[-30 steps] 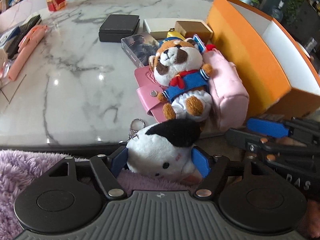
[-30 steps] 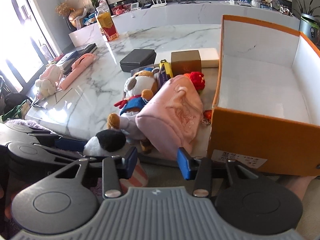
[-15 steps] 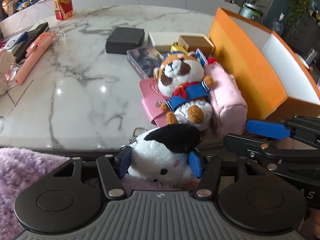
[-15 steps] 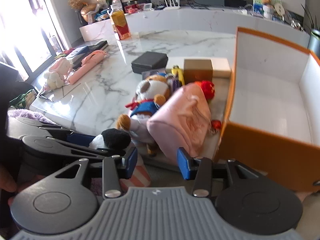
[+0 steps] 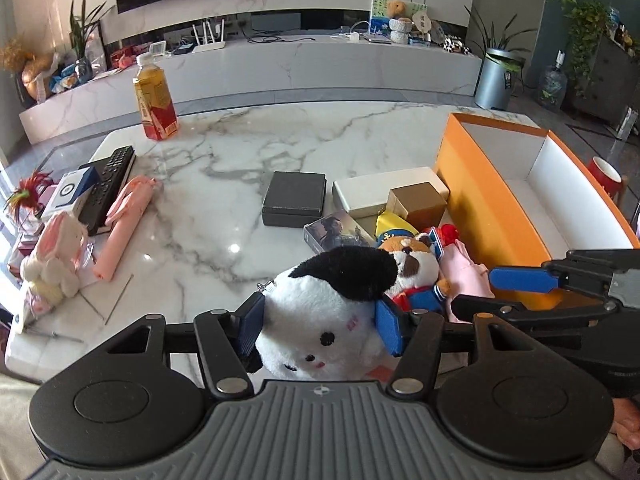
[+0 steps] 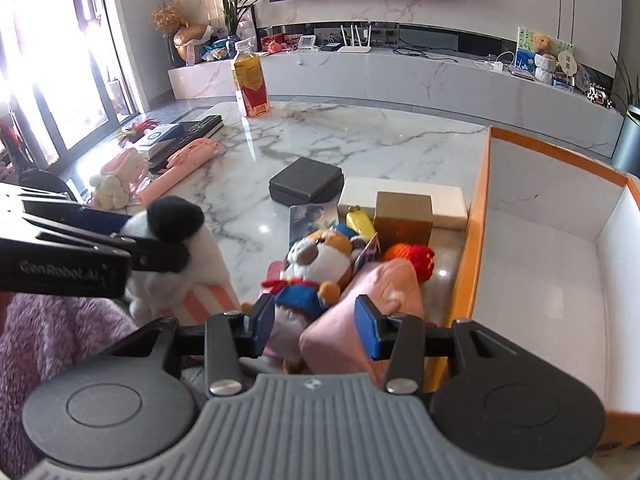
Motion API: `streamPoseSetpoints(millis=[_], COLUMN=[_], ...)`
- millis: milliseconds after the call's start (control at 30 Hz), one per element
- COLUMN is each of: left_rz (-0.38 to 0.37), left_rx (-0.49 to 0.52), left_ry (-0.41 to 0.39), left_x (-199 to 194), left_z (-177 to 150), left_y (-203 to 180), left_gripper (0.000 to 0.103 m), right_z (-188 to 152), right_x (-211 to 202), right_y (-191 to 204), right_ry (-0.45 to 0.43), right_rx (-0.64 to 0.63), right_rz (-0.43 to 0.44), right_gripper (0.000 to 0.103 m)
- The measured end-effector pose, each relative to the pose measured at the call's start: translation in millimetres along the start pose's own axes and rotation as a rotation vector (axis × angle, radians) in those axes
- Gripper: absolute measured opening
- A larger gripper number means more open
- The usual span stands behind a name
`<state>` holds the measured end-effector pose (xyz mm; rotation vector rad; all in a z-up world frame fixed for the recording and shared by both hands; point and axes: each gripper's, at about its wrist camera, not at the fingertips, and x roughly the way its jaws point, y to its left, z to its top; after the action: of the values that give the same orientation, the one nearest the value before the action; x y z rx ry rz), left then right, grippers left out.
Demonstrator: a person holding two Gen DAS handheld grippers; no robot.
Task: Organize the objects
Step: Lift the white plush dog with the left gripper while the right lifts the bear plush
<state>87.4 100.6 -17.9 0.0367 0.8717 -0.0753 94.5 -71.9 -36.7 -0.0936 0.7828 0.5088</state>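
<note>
A: Where's the plush dog [image 5: 320, 320]?

B: Pinched between the blue pads of the left gripper [image 5: 318, 326], clear of the table [image 5: 240, 152], near its front edge. The jaws are part-way open around its soft body and pressing its sides in.

A: And the right gripper [image 6: 316, 326]?

B: Jaws part open, nothing gripped. It hovers over the pink pouch [image 6: 372, 300], beside the sailor plush [image 6: 316, 268].

A: What could go wrong?

B: The dog is squashy, and it seems to be held by the head. I'd guess a quick swing could let it slip out. Its keychain [image 5: 266, 288] dangles and might snag the pile.

A: And the box [image 5: 480, 208]?

B: Empty, with a tall orange wall. A low carry could bump the dog against the rim. The two grippers are also close together, so they could knock each other.
</note>
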Motion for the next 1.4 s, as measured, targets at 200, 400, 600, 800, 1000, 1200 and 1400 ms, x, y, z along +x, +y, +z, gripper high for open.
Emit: streamPoseSetpoints(millis=[200,400,600,800,1000,1200,1400], left_rz=[-0.002,-0.002,0.015,0.049,-0.027,-0.025,-0.035], left_rx=[-0.007,-0.048,-0.084,-0.166,-0.293,-0.347,-0.387], left_ry=[0.056,0.080,0.108,0.133,0.224,0.247,0.244], left_x=[31,52,61,34,40,58,68], left_z=[-2,-5,-9,-9,-21,-23,-22], left_y=[7,18,26,36,43,43,45], left_gripper=[0.068,0.069,0.075,0.087,0.084,0.081,0.081], right_z=[13,12,18,24,18,11,12], right_x=[21,40,48,29,35,57,69], right_y=[-6,-9,-3,4,5,1,-10], right_ry=[0.012,0.042,0.042,0.002,0.062,0.119,0.141], right_rx=[0.035,0.037,-0.002,-0.025,0.012,0.033,0.076], right_rz=[0.016,0.026,0.025,0.041,0.094,0.085,0.114], right_gripper=[0.048,0.057,0.060,0.055,0.048,0.048,0.049])
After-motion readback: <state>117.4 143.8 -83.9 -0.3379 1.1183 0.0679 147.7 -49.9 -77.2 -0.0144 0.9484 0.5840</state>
